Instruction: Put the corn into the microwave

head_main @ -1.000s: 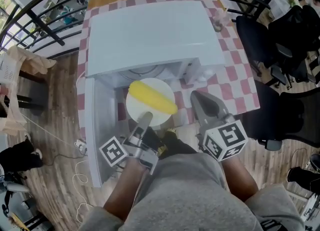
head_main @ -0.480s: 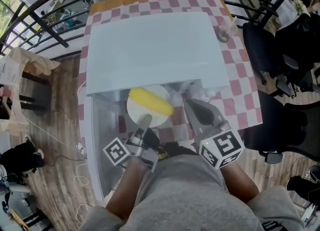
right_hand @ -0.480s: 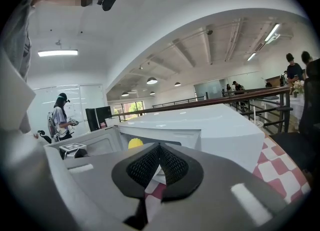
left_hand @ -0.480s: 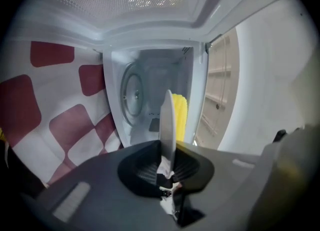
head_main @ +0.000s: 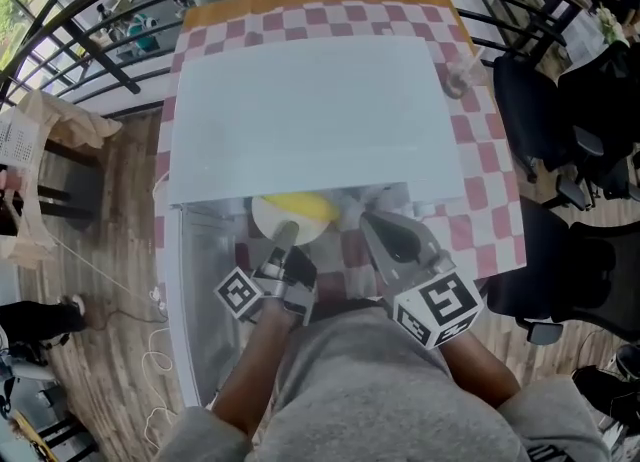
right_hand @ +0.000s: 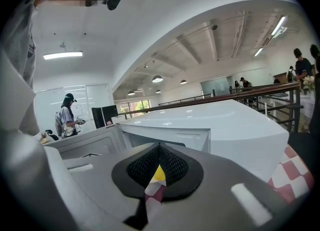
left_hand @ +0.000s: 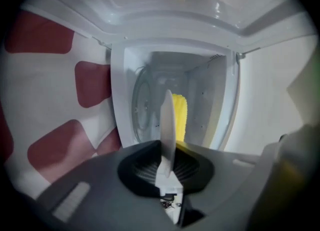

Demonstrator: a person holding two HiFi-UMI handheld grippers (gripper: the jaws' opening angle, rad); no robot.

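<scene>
The yellow corn (head_main: pixel 300 207) lies on a white plate (head_main: pixel 270 222) that is halfway under the top of the white microwave (head_main: pixel 310 110), in its open front. My left gripper (head_main: pixel 283 237) is shut on the plate's near rim. In the left gripper view the plate (left_hand: pixel 168 117) shows edge-on between the jaws, with the corn (left_hand: pixel 180 117) beyond it inside the microwave cavity (left_hand: pixel 150 90). My right gripper (head_main: pixel 378 227) hovers shut and empty just right of the plate, at the microwave's front (right_hand: pixel 200 135).
The microwave door (head_main: pixel 195 300) swings open to the left, beside my left arm. A red-checked cloth (head_main: pixel 480 210) covers the table. A glass (head_main: pixel 462 75) stands at the back right. Black railings and chairs (head_main: pixel 590 150) surround the table.
The left gripper has pushed the plate with the corn forward and down into the microwave opening, so most of the corn is hidden under its top. The right gripper drifted slightly forward.
</scene>
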